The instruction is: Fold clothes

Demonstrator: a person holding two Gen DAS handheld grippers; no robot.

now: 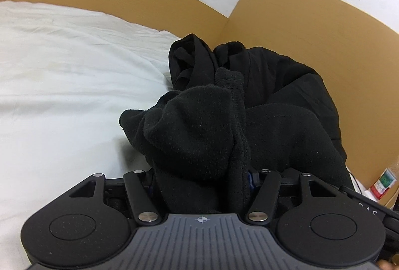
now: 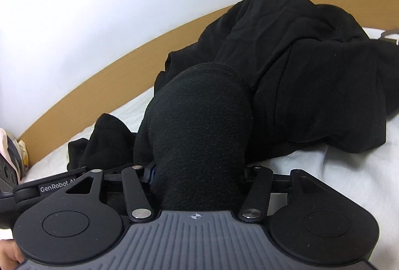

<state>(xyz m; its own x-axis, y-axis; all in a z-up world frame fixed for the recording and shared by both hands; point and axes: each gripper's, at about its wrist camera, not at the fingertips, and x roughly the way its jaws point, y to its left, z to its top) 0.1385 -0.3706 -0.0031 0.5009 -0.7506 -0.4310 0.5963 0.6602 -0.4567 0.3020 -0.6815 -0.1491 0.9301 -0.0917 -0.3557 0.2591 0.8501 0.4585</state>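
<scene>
Garment: black fleece garment (image 1: pixel 286 135) heaped on white bed sheet (image 1: pixel 62 65) beside wooden wall panel (image 1: pixel 311 18) | left gripper (image 1: pixel 203 185) clamps a bunched fold | right gripper (image 2: pixel 198 177) clamps another | handling: soft, light, limp, likely sags; better gripped at seams or hems.

Right claw (image 2: pixel 199 177) clamped on black fleece garment (image 2: pixel 199 125), bunched over white sheet (image 2: pixel 336 170); wooden board (image 2: pixel 99 70) behind.

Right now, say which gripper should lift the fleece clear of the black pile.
Probably the left gripper: its fleece bunches beside open white sheet. The right gripper faces the black pile.
</scene>
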